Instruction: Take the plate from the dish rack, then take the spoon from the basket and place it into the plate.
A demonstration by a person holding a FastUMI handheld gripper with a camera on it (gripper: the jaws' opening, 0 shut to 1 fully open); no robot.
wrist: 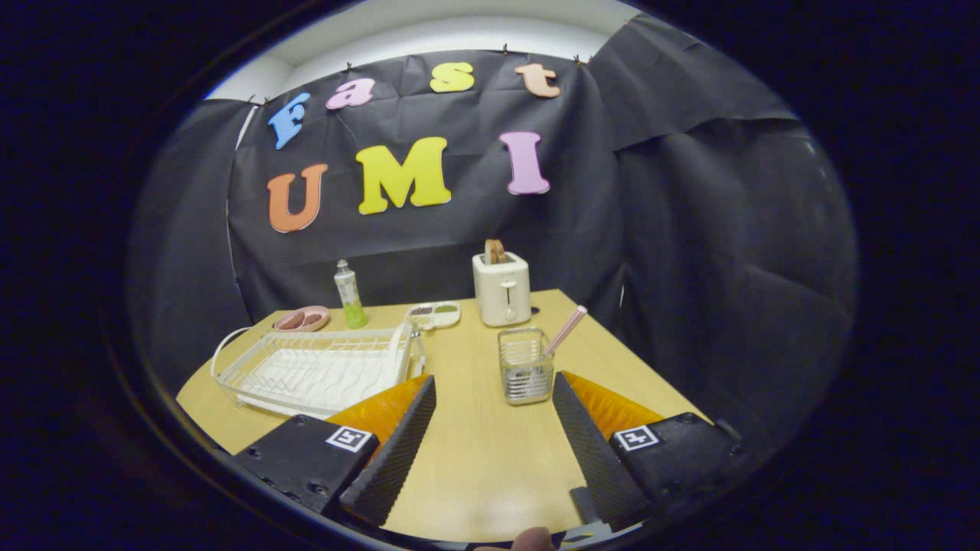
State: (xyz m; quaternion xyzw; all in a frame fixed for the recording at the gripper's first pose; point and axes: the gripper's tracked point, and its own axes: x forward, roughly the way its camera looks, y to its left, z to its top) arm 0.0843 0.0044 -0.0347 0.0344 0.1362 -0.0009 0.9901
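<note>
The gripper (494,383) is wide open, holding nothing, above the table (475,459); just ahead, toward its right finger, stands the basket (525,367) with the spoon (564,330) leaning out; the rack (318,371) lies at centre left, its plate not discernible.

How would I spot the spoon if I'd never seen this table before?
Start at the white toaster at the back of the wooden table. Just in front of it stands a small wire basket, ahead of the open claw. The spoon is the pale pink handle leaning out of that basket.
</note>
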